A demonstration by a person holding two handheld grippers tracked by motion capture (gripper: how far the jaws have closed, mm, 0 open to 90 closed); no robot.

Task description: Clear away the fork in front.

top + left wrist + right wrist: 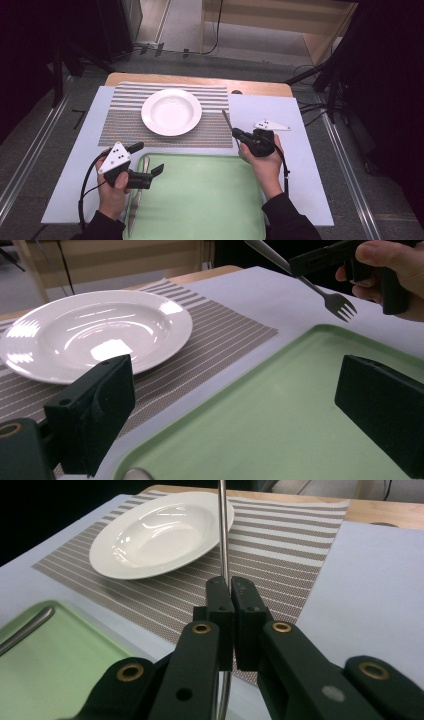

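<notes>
High view
- Right hand-held gripper [239, 134]: jaws clamped together on the fork [227, 121]; held above the desk [305, 165], just right of the striped placemat [120, 127].
- Fork axis: the shaft runs from the jaws toward 11 o'clock, along the placemat's right edge.
- Plate [171, 111]: lies at 10 o'clock from the right hand-held gripper, near but apart from the fork.
- Left hand-held gripper [150, 170]: jaws apart, nothing between them, over the left edge of the green tray [210, 200].
- Knife [139, 192]: lies on the tray's left edge under the left hand-held gripper, long axis 12 to 6 o'clock.
- Nearer hand: the right one, judged by the free strip beside the plate at the fork's side.

Left gripper view
- Own jaws: stand wide apart, empty, over the tray [280, 410].
- Fork [327, 295]: seen at 1 o'clock, tines pointing down toward 5 o'clock, off the desk surface.
- Plate [90, 332]: at 10 o'clock, empty, resting on the placemat [225, 335].

Right gripper view
- Own jaws: pressed shut on the fork shaft [223, 535], which rises straight toward 12 o'clock.
- Plate [160, 532]: at 11 o'clock from the jaws, just left of the shaft.
- Coming move, judged: the fork's axis already runs beside the plate's right rim, so lowering it needs little turning.
</notes>
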